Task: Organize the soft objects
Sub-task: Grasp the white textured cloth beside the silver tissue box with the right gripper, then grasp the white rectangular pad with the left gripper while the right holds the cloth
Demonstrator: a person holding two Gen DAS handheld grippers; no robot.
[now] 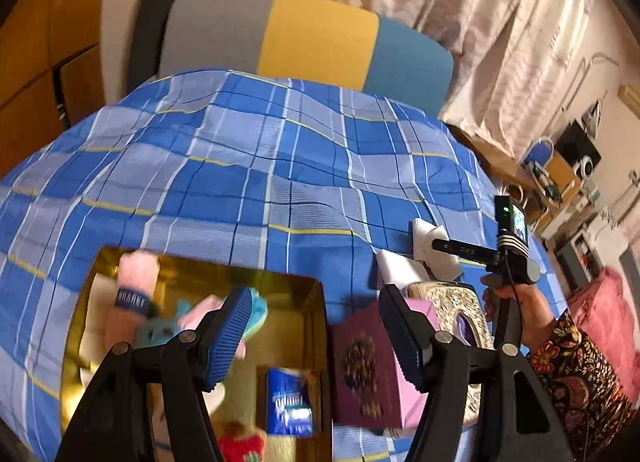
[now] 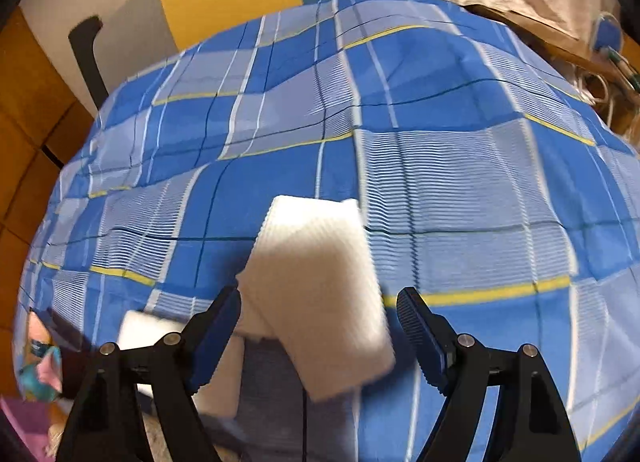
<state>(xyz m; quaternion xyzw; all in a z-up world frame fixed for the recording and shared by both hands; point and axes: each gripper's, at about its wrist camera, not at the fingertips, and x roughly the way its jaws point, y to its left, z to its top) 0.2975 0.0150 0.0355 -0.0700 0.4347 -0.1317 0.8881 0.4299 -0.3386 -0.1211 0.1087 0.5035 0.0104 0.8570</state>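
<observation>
The right hand-held gripper hangs over the bed with its jaws spread wide and nothing pressed between the pads. A white folded cloth lies directly ahead of it and partly between the two fingers, resting on the blue checked bedspread. The cloth's long axis runs away from the gripper, tilted a little to the left at its far end, so the fingers straddle its narrow width rather than its length. A second white cloth lies to the left of the first one, behind the left finger, and the two seem to overlap at their near corners, though blur makes that hard to settle.

The left hand-held gripper is also wide open and empty. It hovers well to the left of the white cloth, over a gold tray that holds pink and turquoise soft things. A purple box and an ornate tissue box sit between the tray and the white cloth.

The right hand is plainly the nearer one. My judgement is that it need only sink and close across the cloth's short side; the risk is pinching the bedspread or dragging the second cloth along.
</observation>
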